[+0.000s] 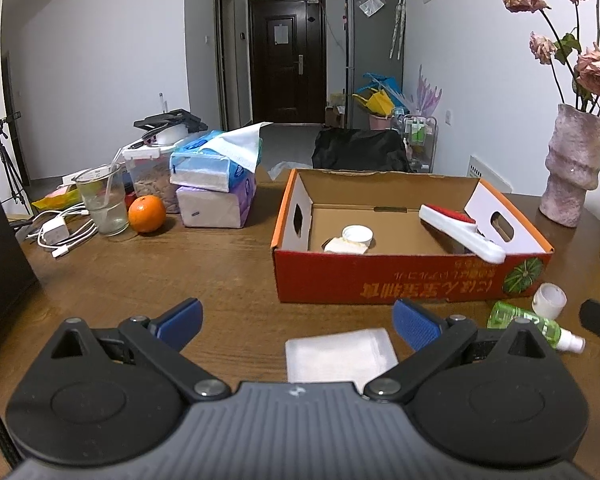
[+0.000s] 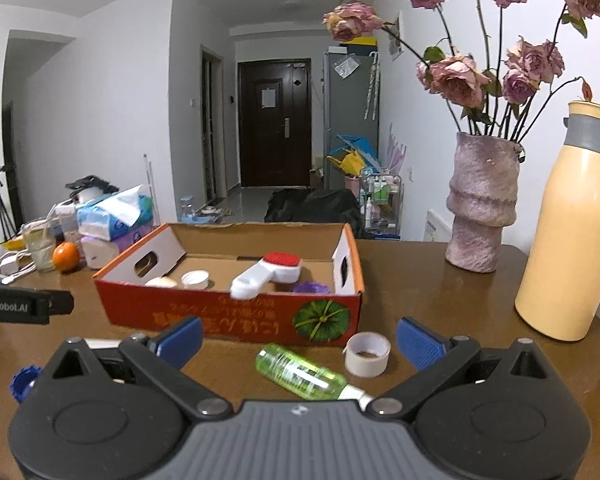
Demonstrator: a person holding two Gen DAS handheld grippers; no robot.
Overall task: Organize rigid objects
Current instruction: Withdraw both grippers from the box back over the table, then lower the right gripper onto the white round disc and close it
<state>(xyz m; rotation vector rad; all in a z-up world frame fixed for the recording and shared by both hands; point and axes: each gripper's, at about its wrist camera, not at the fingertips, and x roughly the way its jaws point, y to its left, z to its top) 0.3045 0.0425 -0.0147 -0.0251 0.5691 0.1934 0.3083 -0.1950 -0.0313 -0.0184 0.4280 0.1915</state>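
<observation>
An open red cardboard box [image 1: 380, 280] [image 2: 228, 316] stands on the wooden table. Inside it lie a white brush with a red head [image 1: 460, 232] [image 2: 266, 274], a white cap [image 1: 357, 234] [image 2: 195, 279] and a pale round piece [image 1: 340, 246] [image 2: 161, 282]. In front of the box lie a green spray bottle [image 2: 300, 372] [image 1: 532, 322] and a roll of white tape [image 2: 367, 353] [image 1: 549, 299]. My right gripper [image 2: 298, 338] stands open just before the bottle. My left gripper [image 1: 298, 320] is open over a white folded cloth [image 1: 340, 356].
Tissue packs [image 1: 216, 184], an orange [image 1: 147, 208], a glass [image 1: 102, 204] and white cables [image 1: 60, 236] crowd the table's left. A pink vase with dried roses [image 2: 482, 208] and a cream flask [image 2: 572, 240] stand at the right. A blue cap [image 2: 24, 380] lies near left.
</observation>
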